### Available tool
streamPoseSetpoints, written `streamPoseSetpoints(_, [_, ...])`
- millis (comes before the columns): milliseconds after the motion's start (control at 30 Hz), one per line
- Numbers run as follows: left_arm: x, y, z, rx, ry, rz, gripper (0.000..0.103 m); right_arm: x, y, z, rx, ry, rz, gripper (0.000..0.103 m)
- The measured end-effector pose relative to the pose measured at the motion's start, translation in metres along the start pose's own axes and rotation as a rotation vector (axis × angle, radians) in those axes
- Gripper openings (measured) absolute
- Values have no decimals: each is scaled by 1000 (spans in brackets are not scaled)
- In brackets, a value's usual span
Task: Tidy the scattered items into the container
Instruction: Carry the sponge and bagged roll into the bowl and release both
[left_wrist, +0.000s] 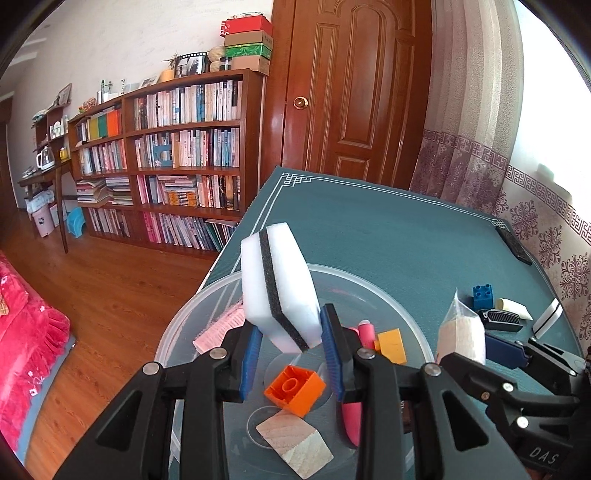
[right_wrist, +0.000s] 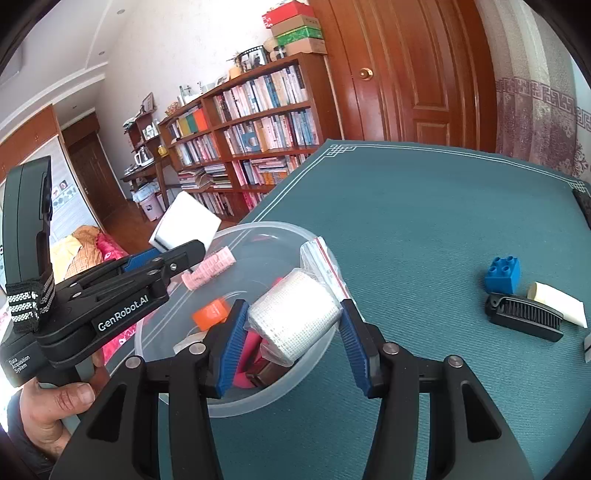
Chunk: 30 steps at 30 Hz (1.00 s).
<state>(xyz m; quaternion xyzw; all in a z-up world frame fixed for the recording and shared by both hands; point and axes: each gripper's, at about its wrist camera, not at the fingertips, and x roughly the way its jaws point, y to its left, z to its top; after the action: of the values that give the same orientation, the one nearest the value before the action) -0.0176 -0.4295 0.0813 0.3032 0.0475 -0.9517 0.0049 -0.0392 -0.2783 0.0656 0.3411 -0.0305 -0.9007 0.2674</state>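
A tall wooden bookcase packed with books fills the wall at 10 o'clock, with stacked boxes and picture frames on top. Beside it, at 12 o'clock, stands a dark brown panelled door with a brass knob. At 2 o'clock a patterned mauve curtain hangs by a bright window. The floor is reddish wood planks. A side table with a kettle sits at 9 o'clock; red bedding lies at 8 o'clock. The walls are white.
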Motion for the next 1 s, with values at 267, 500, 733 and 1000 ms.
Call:
streamPoseSetpoints(267, [0,6,2,-12,5,-4,40,15,25,-8,-52,24,43,54])
streamPoseSetpoints(500, [-4,9,2,-36,-13,3,78,20,29,-18,-66,52,73,55])
streamPoseSetpoints(733, [-5,10,3,-48,-11,-4,81,11,33,-21,-85,26,108,60])
streamPoseSetpoints(1000, [-9,11,5,-57,-21,-10,82,8,38,-19,-104,18,100,61])
